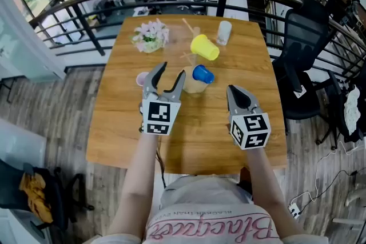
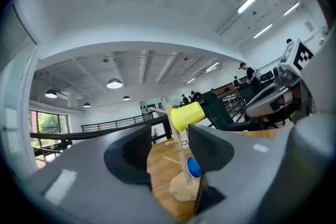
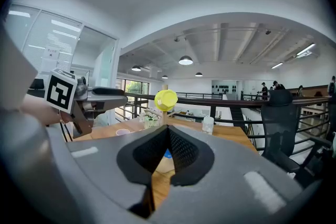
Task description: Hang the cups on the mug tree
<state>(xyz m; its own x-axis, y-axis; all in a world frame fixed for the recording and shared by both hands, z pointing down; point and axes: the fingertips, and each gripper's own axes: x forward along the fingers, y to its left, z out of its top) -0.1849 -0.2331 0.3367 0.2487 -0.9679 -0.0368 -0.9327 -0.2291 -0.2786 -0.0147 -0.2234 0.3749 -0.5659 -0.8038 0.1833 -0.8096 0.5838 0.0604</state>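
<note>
Head view: L gripper (image 1: 172,69) jaws spread, nothing betw. them. R gripper (image 1: 233,91) jaws pressed together, empty. Both over desk (image 1: 126,123), on near side of mug tree (image 1: 194,86). Yellow cup (image 1: 205,47) & blue cup (image 1: 202,74) hang on it; pink cup (image 1: 141,79) & white cup (image 1: 224,32) sit on desk. Shirt (image 1: 211,226) print: pink script, upside down, unreadable.

L gripper view: mug tree w/ both hung cups shows thru the gap.

R gripper view: jaw tips meet, yellow cup above them.
</note>
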